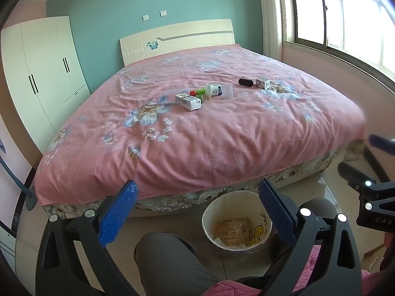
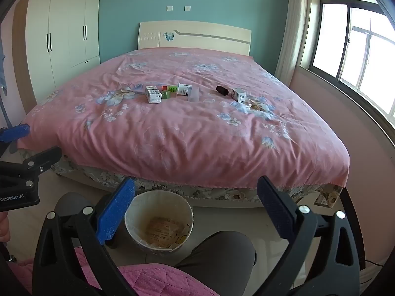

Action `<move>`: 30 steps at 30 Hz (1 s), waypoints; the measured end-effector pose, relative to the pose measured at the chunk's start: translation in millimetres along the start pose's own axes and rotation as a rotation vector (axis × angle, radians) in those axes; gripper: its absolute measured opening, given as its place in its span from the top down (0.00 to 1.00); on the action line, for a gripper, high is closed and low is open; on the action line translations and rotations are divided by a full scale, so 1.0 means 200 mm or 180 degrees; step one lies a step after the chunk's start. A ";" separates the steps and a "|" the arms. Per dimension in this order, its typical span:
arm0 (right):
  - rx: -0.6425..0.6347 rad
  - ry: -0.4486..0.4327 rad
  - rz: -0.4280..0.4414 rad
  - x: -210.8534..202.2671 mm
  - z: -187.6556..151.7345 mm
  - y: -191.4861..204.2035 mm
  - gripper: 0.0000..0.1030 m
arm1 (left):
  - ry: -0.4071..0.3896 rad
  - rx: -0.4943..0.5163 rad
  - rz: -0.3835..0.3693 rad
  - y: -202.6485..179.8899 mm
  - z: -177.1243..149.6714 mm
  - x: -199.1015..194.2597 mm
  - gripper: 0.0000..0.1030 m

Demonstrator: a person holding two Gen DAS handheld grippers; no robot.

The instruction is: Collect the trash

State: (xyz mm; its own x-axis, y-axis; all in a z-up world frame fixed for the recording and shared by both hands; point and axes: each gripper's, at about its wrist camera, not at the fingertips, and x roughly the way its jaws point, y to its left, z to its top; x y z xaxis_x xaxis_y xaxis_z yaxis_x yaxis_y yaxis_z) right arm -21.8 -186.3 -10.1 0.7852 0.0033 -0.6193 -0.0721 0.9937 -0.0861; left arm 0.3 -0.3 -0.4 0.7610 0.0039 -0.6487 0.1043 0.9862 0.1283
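The left tool (image 1: 197,212) stands fully open with nothing between its blue pads, aimed downward over the foot of the bed (image 1: 222,153). The right tool (image 2: 196,209) is likewise wide open and empty, aimed the same way. Each tool shows at the edge of the other's view. A waste bin (image 2: 158,198) with a clear liner stands on the floor just before the foot of the bed, between the person's knees (image 2: 217,251); printed paper lies at its bottom. The trash lies well apart from both tools, near the middle of the pink flowered bedspread. From left to right in the right wrist view: a white carton (image 2: 153,94) lying flat, small red and green blocks (image 2: 167,91) touching it, a white cup (image 2: 184,89) on its side, a clear plastic piece (image 2: 193,94) just beside the cup, then, further right, a dark cylinder (image 2: 221,90) and a small white box (image 2: 238,95) near it. A white wardrobe (image 2: 64,32) stands left of the bed and a window (image 2: 350,49) right.
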 end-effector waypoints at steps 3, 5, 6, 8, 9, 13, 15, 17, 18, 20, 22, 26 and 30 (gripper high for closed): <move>-0.0003 0.0001 0.0001 0.00 0.00 0.00 0.07 | 0.0001 -0.0010 -0.0015 0.00 0.00 0.00 0.03; -0.0002 0.0003 -0.0002 0.00 0.00 -0.01 0.07 | 0.0002 -0.0003 -0.0017 0.00 0.00 0.00 0.03; -0.0001 0.0004 -0.0002 0.00 0.00 -0.01 0.07 | 0.0003 0.0002 -0.0016 0.00 0.00 0.01 0.03; 0.0000 0.0005 -0.0002 0.00 0.00 -0.01 0.07 | -0.0005 -0.0014 -0.0012 0.00 0.00 0.00 0.03; 0.0001 0.0005 -0.0001 0.00 0.00 -0.01 0.06 | -0.0006 -0.0014 -0.0009 0.00 0.00 0.00 0.03; 0.0005 0.0011 0.0007 0.00 0.00 0.00 0.07 | 0.0003 -0.0008 -0.0014 0.00 0.00 0.00 0.03; 0.0007 0.0013 0.0009 0.01 0.00 0.00 0.06 | -0.0002 -0.0012 -0.0011 0.00 0.00 0.00 0.03; 0.0007 0.0011 0.0008 0.01 0.00 0.00 0.07 | -0.0002 -0.0014 -0.0007 0.00 0.00 0.00 0.03; 0.0007 0.0012 0.0007 0.01 0.00 0.00 0.07 | -0.0003 -0.0011 -0.0009 0.00 0.00 0.00 0.03; 0.0007 0.0014 0.0009 0.01 0.00 0.00 0.07 | -0.0004 -0.0007 -0.0008 0.00 0.00 0.00 0.03; 0.0004 0.0015 0.0010 0.00 0.00 0.00 0.07 | 0.0000 -0.0010 -0.0014 0.00 0.00 0.00 0.03; -0.0001 0.0022 0.0011 0.01 0.00 0.00 0.07 | 0.0009 -0.0009 -0.0010 0.00 0.00 0.00 0.03; 0.0000 0.0020 0.0010 0.01 0.00 0.00 0.07 | 0.0007 -0.0008 -0.0012 0.00 0.00 0.00 0.03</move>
State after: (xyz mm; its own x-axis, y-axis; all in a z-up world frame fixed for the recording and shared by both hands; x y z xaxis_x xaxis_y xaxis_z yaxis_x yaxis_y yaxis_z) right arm -20.8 -185.5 -12.3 0.7810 0.0057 -0.6245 -0.0744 0.9937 -0.0840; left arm 0.2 -0.1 -0.6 0.7591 0.0007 -0.6509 0.1055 0.9866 0.1241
